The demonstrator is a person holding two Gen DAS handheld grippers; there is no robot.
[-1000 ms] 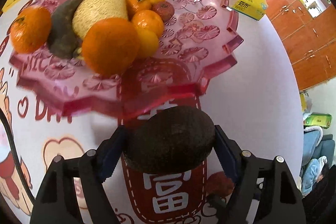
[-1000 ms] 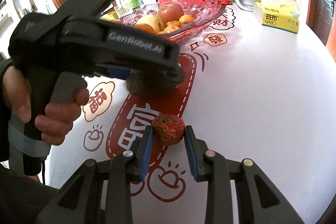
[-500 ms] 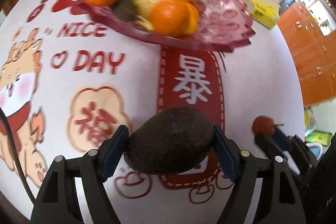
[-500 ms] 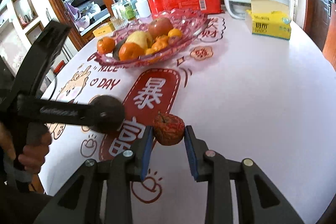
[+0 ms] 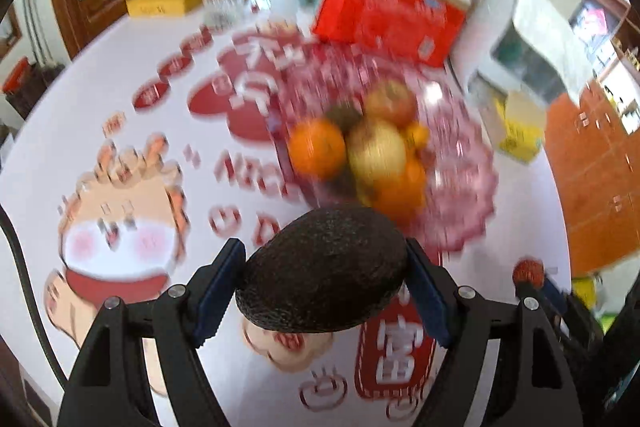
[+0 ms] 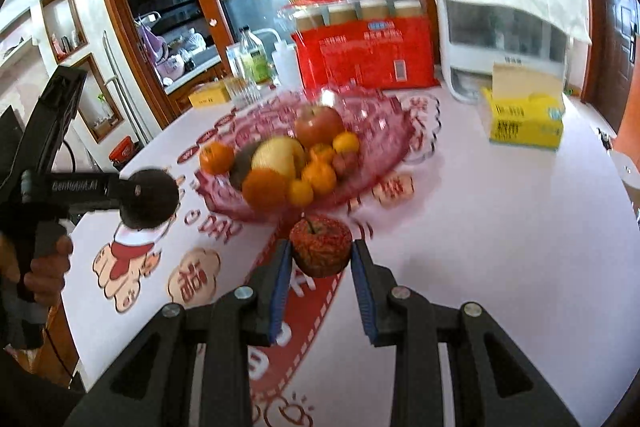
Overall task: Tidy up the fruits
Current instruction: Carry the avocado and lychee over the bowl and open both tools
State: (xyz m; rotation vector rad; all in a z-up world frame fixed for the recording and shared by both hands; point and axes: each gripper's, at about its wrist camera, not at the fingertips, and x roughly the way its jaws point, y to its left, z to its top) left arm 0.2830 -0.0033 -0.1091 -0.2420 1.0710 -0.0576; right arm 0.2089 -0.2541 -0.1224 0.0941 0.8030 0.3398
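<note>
Avocado (image 5: 322,269), which we hold across its broad middle in the left gripper (image 5: 322,283), jaws wide, ahead of which lies the pink fruit dish (image 5: 472,195), seems firm, rough-skinned and bruisable, while our right gripper (image 6: 320,259) pinches a small red fruit (image 6: 320,245).

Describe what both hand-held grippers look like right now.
Left hand-held gripper and right hand-held gripper match: black angular fingers with silver screws and blue ribbed pads. The left's body bears white "GenRobot.AI" lettering, with a black cable trailing beside it.
</note>
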